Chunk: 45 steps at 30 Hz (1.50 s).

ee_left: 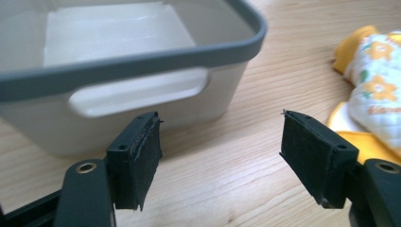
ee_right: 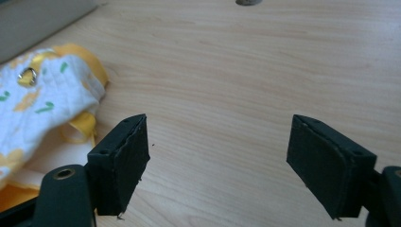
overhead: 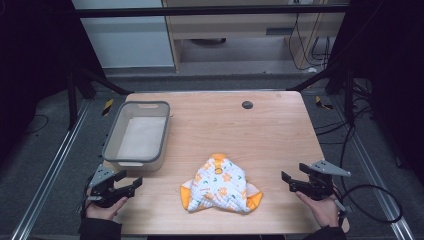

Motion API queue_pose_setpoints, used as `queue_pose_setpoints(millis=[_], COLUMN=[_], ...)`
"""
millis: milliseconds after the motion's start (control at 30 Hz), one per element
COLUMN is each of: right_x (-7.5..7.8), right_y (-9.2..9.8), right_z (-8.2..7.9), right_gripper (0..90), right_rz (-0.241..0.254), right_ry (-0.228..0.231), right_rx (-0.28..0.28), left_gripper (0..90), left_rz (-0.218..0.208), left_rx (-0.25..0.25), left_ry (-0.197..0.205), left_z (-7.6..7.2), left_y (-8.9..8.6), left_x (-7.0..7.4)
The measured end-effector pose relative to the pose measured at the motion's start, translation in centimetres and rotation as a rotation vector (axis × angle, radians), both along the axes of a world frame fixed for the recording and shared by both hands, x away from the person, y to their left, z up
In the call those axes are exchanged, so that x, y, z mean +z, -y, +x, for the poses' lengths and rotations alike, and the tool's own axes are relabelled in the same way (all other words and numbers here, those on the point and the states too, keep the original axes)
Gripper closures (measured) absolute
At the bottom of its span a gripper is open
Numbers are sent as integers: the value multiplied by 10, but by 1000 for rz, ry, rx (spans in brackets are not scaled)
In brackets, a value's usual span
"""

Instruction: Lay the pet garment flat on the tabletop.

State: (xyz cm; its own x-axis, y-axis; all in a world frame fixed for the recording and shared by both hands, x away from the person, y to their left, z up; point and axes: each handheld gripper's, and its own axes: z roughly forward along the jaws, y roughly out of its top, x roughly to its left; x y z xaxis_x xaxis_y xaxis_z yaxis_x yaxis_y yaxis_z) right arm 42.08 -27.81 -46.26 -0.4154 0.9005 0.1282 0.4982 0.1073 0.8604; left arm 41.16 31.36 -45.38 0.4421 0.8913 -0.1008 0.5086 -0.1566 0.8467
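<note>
On the table (overhead: 280, 130), the grey-rimmed tub (overhead: 116, 131) holds nothing.

A grey-rimmed bin (overhead: 136, 134) sits at the table's (overhead: 270, 135) left side — a pale liner flat in its bottom. A small dark disc (overhead: 247, 104) lies near the far edge, well apart — cables (overhead: 370, 200) trail across the floor.

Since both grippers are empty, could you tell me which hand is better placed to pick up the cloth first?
Probably the right gripper: its open jaws point at the cloth with its edge close by. The left gripper faces the bin.
</note>
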Motion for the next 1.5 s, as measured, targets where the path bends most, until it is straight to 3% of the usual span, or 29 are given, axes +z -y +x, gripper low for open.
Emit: queue_pose_setpoints(millis=[133,333,567,633,967,1133,1500], right_x=[14,40,52,53,45,32,12], right_y=[-3,-12,-30,-40,-67,-85,-109], right_z=[4,9,12,14,25,35,47], right_gripper=[237,280,318,329,367,371,391], right_rz=[21,58,71,70,42,13,-20], right_ry=[20,57,67,56,-2,-48,-90], right_rx=[18,73,145,181,261,291,340], left_gripper=[289,347,383,393,430,436,423], left_rz=[12,-8,-12,-3,29,62,102], left_rx=[-22,-77,-151,-188,-255,-272,-316], left_ry=[25,41,44,40,0,-27,-72], left_z=[1,5,10,13,30,43,58], left_y=[7,20,45,60,96,116,146], left_x=[14,26,33,34,27,18,1])
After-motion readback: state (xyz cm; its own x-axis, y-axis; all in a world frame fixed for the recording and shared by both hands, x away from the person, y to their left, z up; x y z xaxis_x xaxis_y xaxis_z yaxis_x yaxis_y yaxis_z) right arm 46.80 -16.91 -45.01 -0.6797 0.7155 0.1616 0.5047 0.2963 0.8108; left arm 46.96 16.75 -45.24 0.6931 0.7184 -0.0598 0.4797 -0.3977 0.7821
